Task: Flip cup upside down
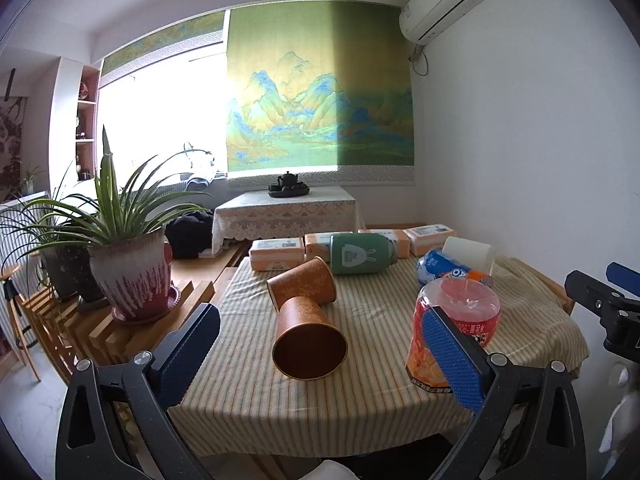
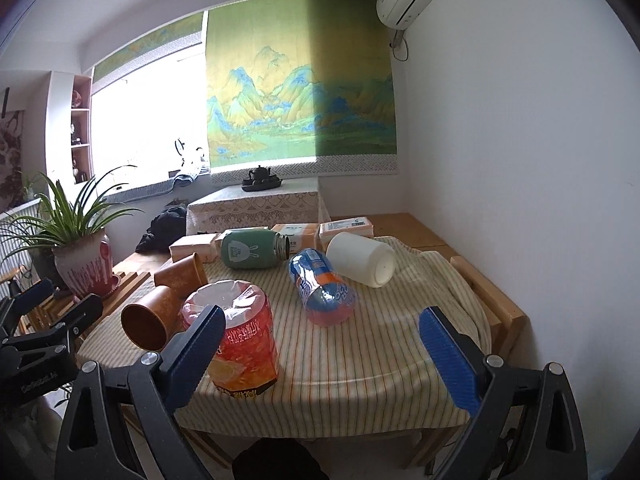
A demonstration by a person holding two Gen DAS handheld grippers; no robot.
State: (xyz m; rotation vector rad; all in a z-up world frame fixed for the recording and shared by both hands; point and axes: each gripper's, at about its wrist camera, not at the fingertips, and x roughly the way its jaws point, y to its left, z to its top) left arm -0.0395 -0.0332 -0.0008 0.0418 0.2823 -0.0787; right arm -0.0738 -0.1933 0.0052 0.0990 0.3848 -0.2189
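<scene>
While both grippers hang above the near edge of the striped cloth covering the surface, neither one holds anything. The left gripper has its blue pads spread wide apart, and between them, farther off, lies a brown cup on its side, its open mouth turned toward the left wrist camera. A second brown cup lies on its side just behind it, the two touching. To the right of them stands a red-orange plastic container, upright, partly behind the right pad of the left gripper.

The right gripper likewise has its pads wide apart with nothing between them but cloth. From the right wrist view a blue and orange bottle lies on its side near the middle of the surface, and a white cup lies on its side just behind it, its base toward the camera. A green bottle with a rabbit mark lies on its side at the far edge, in front of a row of tissue packs. A potted plant stands on a wooden rack to the left
</scene>
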